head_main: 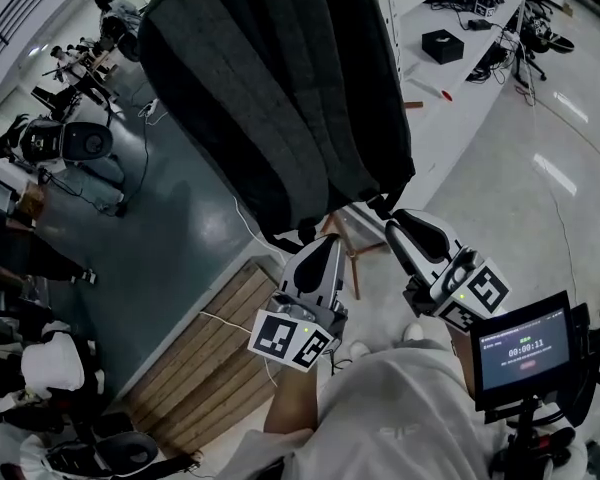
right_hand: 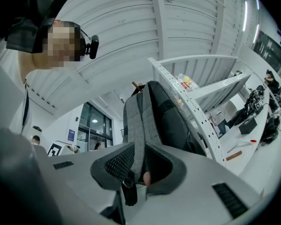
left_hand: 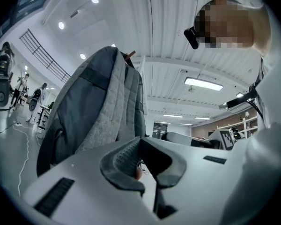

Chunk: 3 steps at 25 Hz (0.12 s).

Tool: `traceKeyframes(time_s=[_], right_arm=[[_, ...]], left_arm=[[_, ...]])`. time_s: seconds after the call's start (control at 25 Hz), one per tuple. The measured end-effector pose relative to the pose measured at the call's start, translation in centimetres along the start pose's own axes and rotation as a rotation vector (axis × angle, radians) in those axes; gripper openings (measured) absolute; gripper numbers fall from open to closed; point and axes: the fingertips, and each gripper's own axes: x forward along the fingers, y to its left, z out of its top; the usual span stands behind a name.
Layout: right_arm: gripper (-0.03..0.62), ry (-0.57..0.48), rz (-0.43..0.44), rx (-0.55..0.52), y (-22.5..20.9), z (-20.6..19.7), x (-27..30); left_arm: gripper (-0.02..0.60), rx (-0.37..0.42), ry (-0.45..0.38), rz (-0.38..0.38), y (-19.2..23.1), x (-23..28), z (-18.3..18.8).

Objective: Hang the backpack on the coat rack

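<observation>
A dark grey backpack (head_main: 280, 88) hangs in front of me, its top out of the head view. In the left gripper view the backpack (left_hand: 93, 107) tops out at a brown wooden peg (left_hand: 130, 55); the same peg (right_hand: 136, 86) shows in the right gripper view. My right gripper (head_main: 405, 226) is at the bag's lower right corner. Its jaws are shut on a grey shoulder strap (right_hand: 138, 125) that runs down between the pads of the right gripper (right_hand: 139, 168). My left gripper (head_main: 325, 248) sits just below the bag's bottom edge. The left gripper (left_hand: 143, 159) is shut with nothing between its pads.
A white bench (head_main: 450, 118) with a black box (head_main: 442, 45) and cables runs along the right. A white perforated upright (right_hand: 187, 107) stands right beside the bag. Wooden legs (head_main: 352, 258) and a slatted wooden pallet (head_main: 195, 358) lie below. A timer screen (head_main: 525, 348) is at lower right. People stand at far left.
</observation>
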Motion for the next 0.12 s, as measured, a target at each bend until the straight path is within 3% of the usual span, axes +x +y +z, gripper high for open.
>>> traceKeyframes(time_s=[0.12], right_arm=[[0.086,0.011,-0.006,0.007,-0.16,-0.17,0.01]], left_arm=[[0.008,-0.018,-0.018,-0.005,0.12,-0.19,0.38]])
